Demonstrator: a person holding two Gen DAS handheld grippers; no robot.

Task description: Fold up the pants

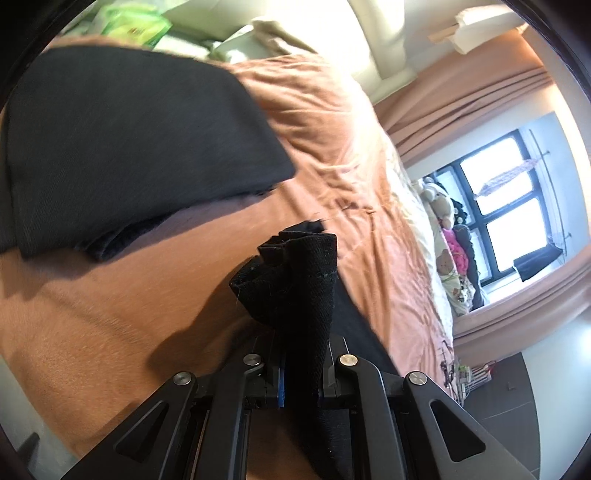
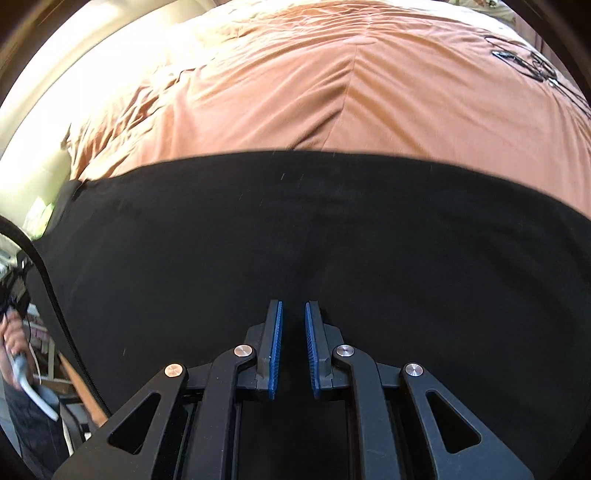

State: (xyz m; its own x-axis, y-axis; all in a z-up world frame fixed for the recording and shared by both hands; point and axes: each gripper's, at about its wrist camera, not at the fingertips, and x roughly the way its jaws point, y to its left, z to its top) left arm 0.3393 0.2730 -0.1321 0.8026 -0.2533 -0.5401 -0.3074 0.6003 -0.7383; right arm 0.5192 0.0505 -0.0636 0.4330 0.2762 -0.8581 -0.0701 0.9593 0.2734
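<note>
The black pants (image 2: 295, 229) lie flat across an orange bedspread (image 2: 332, 92). My left gripper (image 1: 301, 354) is shut on a bunched end of the pants (image 1: 295, 273), which sticks up between its fingers, lifted above the bed. A folded part of the pants (image 1: 129, 140) lies on the bed to the upper left in the left wrist view. My right gripper (image 2: 293, 314) hovers low over the middle of the pants with a narrow gap between its blue pads (image 2: 276, 343), holding nothing.
The orange bedspread (image 1: 332, 147) covers the bed. Stuffed toys (image 1: 447, 236) sit by a window (image 1: 509, 206) with orange curtains. Green packets (image 1: 133, 22) lie beyond the bed. A black cable (image 2: 532, 62) lies on the bedspread's far right. A hand (image 2: 14, 343) shows at the left edge.
</note>
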